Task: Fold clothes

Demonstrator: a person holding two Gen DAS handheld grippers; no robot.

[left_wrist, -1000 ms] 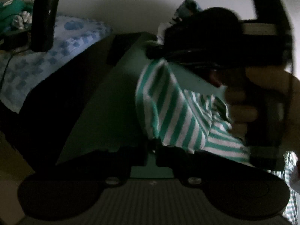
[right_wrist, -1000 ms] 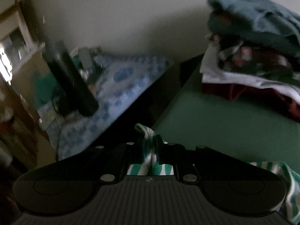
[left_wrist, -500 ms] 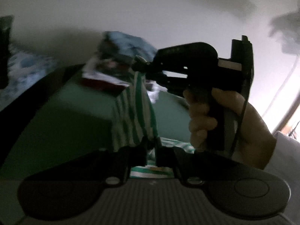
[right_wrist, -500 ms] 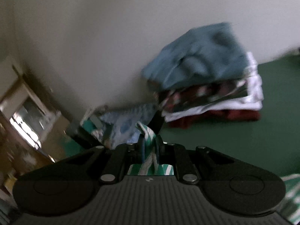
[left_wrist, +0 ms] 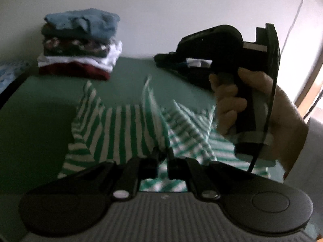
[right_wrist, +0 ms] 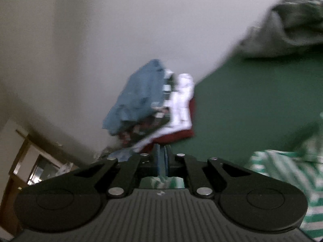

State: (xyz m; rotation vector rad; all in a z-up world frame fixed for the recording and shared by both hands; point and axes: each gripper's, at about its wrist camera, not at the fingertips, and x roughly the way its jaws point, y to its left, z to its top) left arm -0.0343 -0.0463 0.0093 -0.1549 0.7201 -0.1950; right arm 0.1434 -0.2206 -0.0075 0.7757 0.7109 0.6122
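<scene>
A green-and-white striped garment (left_wrist: 125, 129) lies rumpled on the green surface (left_wrist: 40, 111), one part blurred in motion. My left gripper (left_wrist: 162, 155) is low over its near edge, shut on a fold of the striped cloth. To the right a hand (left_wrist: 232, 104) holds my right gripper (left_wrist: 159, 57) above the surface, with no cloth hanging from its tips. In the right wrist view the right gripper (right_wrist: 162, 151) has its blue pads together with nothing between the tips. The striped garment (right_wrist: 282, 171) lies below and to its right.
A stack of folded clothes (left_wrist: 80, 46), blue on top and dark red at the bottom, stands at the back left by the wall, and is seen tilted (right_wrist: 153, 104) from the right wrist. A loose grey-green pile (right_wrist: 292, 20) sits at the far right. Blue patterned bedding (left_wrist: 8, 68) lies beyond the left edge.
The striped cloth has left the right gripper's fingers and dropped onto the green surface. The left gripper has come down with its fold, and both views have swung toward the stack.
</scene>
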